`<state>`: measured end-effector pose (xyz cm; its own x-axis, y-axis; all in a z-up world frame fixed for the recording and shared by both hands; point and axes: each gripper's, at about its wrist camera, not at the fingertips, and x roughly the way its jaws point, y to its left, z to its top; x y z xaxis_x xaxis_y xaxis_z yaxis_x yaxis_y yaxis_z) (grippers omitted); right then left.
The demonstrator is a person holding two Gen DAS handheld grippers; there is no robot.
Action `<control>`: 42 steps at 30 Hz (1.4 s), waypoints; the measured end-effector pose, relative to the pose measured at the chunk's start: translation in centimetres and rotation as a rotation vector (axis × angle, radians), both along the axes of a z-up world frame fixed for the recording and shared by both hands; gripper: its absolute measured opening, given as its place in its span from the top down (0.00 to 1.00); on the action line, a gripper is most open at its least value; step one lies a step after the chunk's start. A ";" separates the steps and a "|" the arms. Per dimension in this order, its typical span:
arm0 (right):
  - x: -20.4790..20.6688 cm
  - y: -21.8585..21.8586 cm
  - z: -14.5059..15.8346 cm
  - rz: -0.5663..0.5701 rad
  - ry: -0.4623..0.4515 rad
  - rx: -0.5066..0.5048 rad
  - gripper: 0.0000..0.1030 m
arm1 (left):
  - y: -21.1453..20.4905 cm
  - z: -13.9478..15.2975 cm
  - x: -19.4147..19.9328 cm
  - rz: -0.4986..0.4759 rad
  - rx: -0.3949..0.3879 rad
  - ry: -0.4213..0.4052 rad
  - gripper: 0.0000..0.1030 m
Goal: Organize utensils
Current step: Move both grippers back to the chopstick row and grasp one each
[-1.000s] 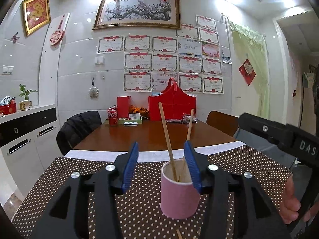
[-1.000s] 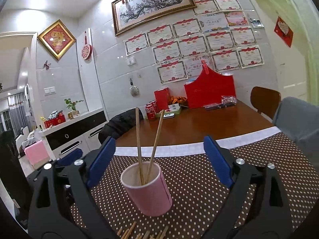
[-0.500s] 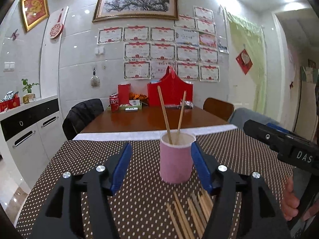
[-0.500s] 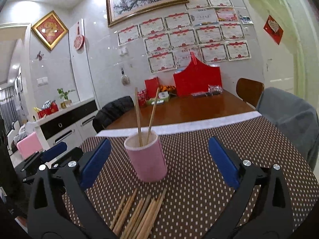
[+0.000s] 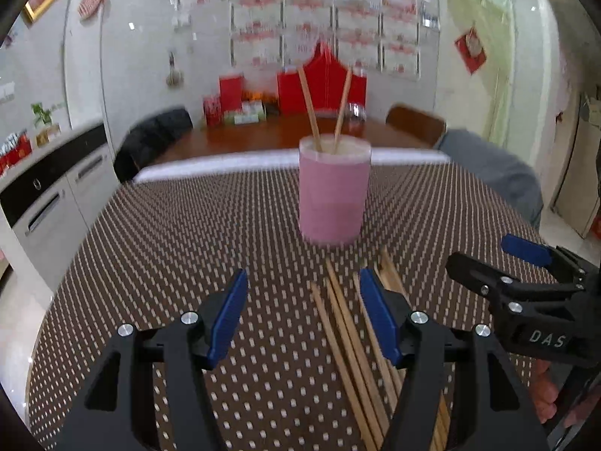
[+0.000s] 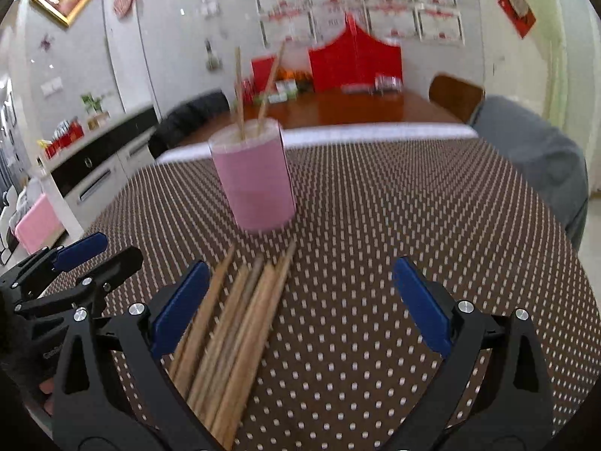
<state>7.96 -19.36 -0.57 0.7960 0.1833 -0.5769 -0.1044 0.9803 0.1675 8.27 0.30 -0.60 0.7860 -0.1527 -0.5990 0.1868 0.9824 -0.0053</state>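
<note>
Several chopsticks (image 6: 233,323) flat, long axes toward pink cup (image 6: 255,176)

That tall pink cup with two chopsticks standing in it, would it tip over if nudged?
Possibly: the tall pink cup looks light and nearly empty, and its two wooden chopsticks lean outward above the rim. The dotted brown tablecloth probably grips its base, favouring tipping over sliding.

Pink cup (image 5: 332,195) beyond loose chopsticks (image 5: 349,330)

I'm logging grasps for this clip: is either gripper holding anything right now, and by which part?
Nothing is held. Left gripper and right gripper hover open above the loose wooden chopsticks.
</note>
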 end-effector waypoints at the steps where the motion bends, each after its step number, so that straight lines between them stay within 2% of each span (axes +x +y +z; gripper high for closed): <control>1: 0.3 0.0 -0.5 -0.003 0.037 -0.007 0.06 | 0.0 -0.4 0.1 -0.001 0.000 0.021 0.40; 6: 1.2 0.6 -2.0 -0.015 0.142 -0.068 0.06 | -0.1 -2.3 0.5 0.016 0.044 0.160 0.40; 9: 1.5 1.2 -3.0 -0.020 0.201 -0.120 0.06 | -0.1 -3.2 0.8 0.026 0.075 0.213 0.40; 16: 2.2 1.7 -5.0 -0.062 0.287 -0.203 0.06 | 0.7 -3.6 0.3 0.034 0.044 0.226 0.40; 19: 2.6 1.6 -5.1 -0.079 0.303 -0.194 0.06 | 0.7 -3.9 0.4 0.018 0.052 0.252 0.40; 23: 3.4 1.2 -5.5 -0.151 0.327 -0.242 0.06 | 1.2 -4.2 0.9 0.033 0.036 0.256 0.40; 26: 3.8 0.1 -6.2 -0.155 0.376 -0.153 0.06 | 1.5 -4.3 1.2 0.038 0.026 0.264 0.40; 31: 3.1 -0.8 -5.4 -0.192 0.343 -0.130 0.06 | 2.0 -4.2 1.2 0.026 -0.012 0.247 0.40; 38: 2.8 0.5 -5.5 -0.110 0.387 -0.151 0.06 | 2.4 -4.2 1.1 0.017 -0.041 0.230 0.40; 42: 3.5 1.7 -6.2 -0.110 0.400 -0.183 0.06 | 2.7 -4.4 1.3 0.021 -0.055 0.241 0.40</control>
<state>11.43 -17.68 -6.81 0.5126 -0.0238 -0.8583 0.0399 0.9992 -0.0039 9.56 3.00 -4.97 0.6247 -0.1752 -0.7610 0.1528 0.9831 -0.1009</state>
